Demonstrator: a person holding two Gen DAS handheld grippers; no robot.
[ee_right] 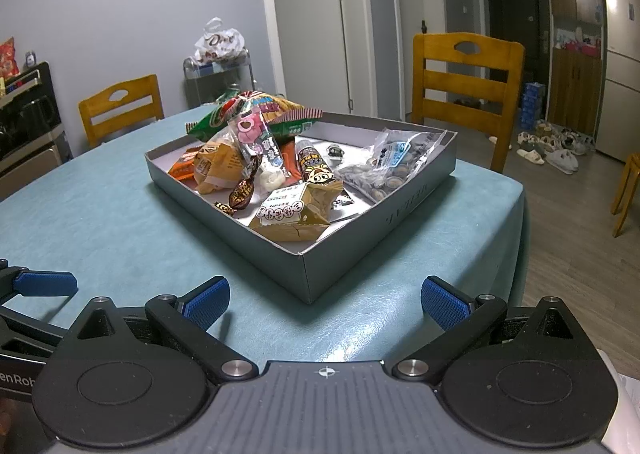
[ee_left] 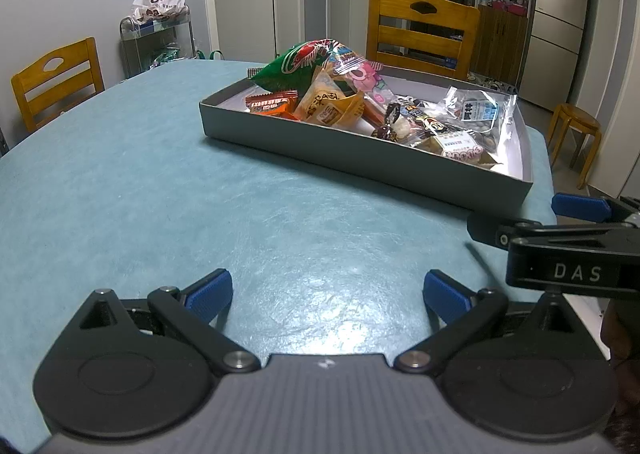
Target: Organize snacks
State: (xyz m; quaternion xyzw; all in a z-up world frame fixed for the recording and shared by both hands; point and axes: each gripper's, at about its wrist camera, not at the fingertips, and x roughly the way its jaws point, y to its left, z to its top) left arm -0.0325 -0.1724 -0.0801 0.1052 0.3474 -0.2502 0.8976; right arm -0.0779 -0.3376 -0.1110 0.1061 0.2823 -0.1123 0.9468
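Shallow grey cardboard box (ee_right: 408, 210) on teal table (ee_left: 120, 182), heaped with wrapped snacks (ee_right: 256, 150), clear bag of nuts (ee_right: 384, 170) apart, left gripper (ee_left: 328, 294) and right gripper (ee_right: 324, 296) both released, empty

"DAS" stands in pale letters on the black body of the right gripper (ee_left: 576, 214). "Dove" is printed on the white plastic bag (ee_left: 159, 0) atop the wire cart (ee_left: 156, 40). Snack wrapper print is unreadable.

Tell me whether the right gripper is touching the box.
Apart. The right wrist view shows the open right gripper short of the box, with bare tablecloth between its blue fingertips and the near corner.
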